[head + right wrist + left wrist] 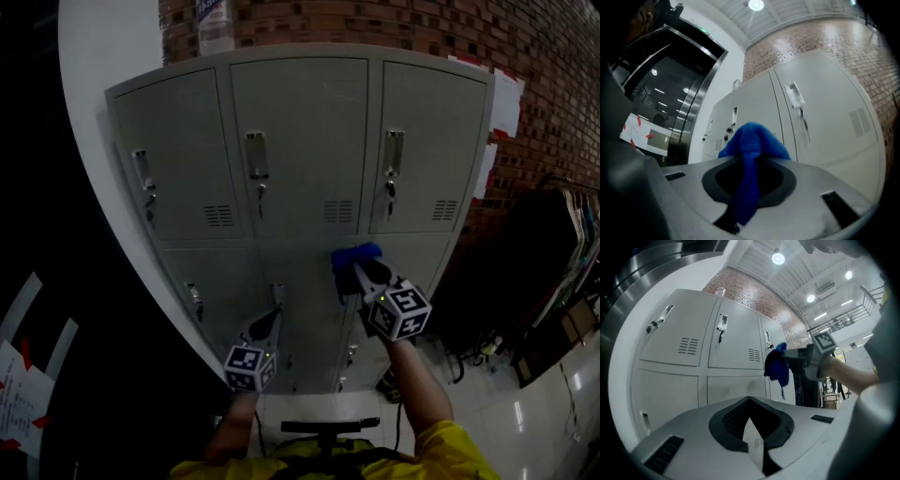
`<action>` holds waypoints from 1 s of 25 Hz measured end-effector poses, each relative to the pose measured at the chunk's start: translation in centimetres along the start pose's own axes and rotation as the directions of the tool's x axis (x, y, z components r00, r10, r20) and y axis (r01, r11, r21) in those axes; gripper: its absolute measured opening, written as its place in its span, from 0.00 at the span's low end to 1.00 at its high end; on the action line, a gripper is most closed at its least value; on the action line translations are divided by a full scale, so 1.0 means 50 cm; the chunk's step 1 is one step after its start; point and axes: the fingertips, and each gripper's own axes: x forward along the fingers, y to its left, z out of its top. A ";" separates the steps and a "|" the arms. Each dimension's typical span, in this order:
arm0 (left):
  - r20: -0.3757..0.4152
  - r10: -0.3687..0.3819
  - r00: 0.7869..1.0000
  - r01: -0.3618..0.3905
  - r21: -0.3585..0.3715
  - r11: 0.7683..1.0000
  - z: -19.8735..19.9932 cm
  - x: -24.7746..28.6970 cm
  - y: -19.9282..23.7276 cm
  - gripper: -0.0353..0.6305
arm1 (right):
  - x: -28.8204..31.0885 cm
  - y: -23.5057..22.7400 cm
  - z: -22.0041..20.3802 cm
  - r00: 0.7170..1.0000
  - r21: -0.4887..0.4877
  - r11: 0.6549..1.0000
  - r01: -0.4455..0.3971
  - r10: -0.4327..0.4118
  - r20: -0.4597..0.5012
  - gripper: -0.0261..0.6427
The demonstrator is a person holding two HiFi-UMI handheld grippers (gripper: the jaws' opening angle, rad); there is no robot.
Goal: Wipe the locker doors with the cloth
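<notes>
A bank of grey locker doors (300, 141) stands in front of me, with handles and keys on the upper row. My right gripper (361, 270) is shut on a blue cloth (354, 258) and holds it at the top of a lower door, just under the upper row. The right gripper view shows the cloth (752, 140) bunched over the jaws and hanging down between them. Seen from the left gripper view, the cloth (777, 366) is close to the doors (675, 366); contact cannot be told. My left gripper (272, 323) hangs lower left, shut and empty.
A brick wall (525, 47) rises behind and to the right of the lockers. A white column (103, 56) flanks them on the left. Stacked boards and clutter (562, 244) stand at the right. A black stool base (328, 427) is on the floor below. A steel lift door (679, 108) is further left.
</notes>
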 end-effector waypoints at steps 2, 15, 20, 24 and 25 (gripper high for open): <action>0.033 -0.023 0.999 0.022 0.046 0.999 0.068 0.037 -0.010 0.06 | 0.044 -0.031 0.136 0.997 -0.059 0.998 0.017 -0.013 0.072 0.14; 0.048 0.051 0.998 -0.066 0.380 0.923 0.136 0.094 -0.030 0.06 | 0.239 -0.124 0.676 0.978 -0.061 0.995 0.079 -0.066 0.200 0.14; 0.049 0.051 0.998 -0.066 0.400 0.914 0.150 0.097 0.006 0.06 | 0.252 -0.131 0.628 0.981 -0.034 0.997 0.063 -0.056 0.187 0.14; 0.031 -0.001 1.000 -0.007 0.257 0.967 0.140 0.105 0.028 0.06 | 0.232 -0.128 0.442 0.991 -0.028 0.997 0.078 -0.075 0.107 0.14; 0.031 -0.005 1.000 -0.002 0.247 0.969 0.139 0.105 0.030 0.06 | 0.223 -0.132 0.376 0.992 -0.004 0.996 0.086 -0.085 0.088 0.14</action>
